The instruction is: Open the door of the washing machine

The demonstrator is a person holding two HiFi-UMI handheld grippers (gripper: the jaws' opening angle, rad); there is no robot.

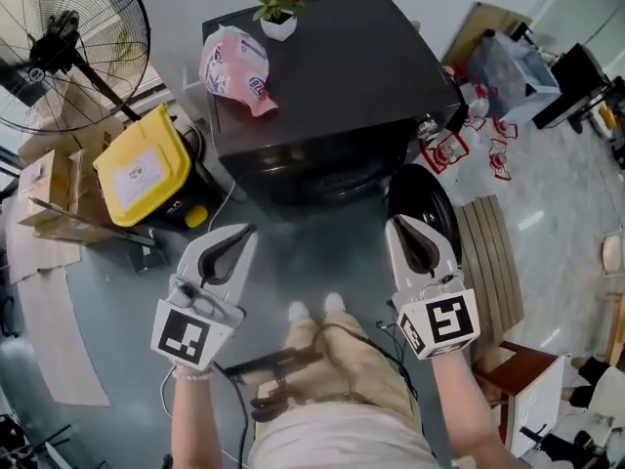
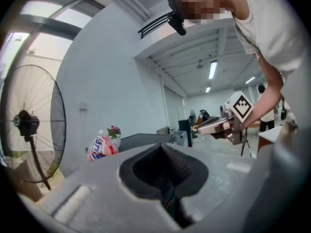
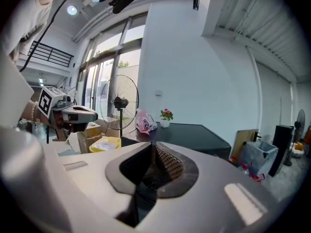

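- Head view: the black front-loading washing machine (image 1: pixel 342 76) stands ahead. Its round dark door (image 1: pixel 423 201) hangs out at the front right corner, so the job looks done. The left gripper (image 1: pixel 242 233) and right gripper (image 1: pixel 402 225) hover clear of it.
- Left gripper view: the jaws are clenched together on nothing.
- Right gripper view: the jaws are likewise closed and empty. A pink plastic bag (image 3: pixel 144 121) and a small potted flower (image 3: pixel 166 118) sit along the machine top's left edge.

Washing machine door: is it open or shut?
Open: the door stands swung out from the washing machine's front, on its right side.
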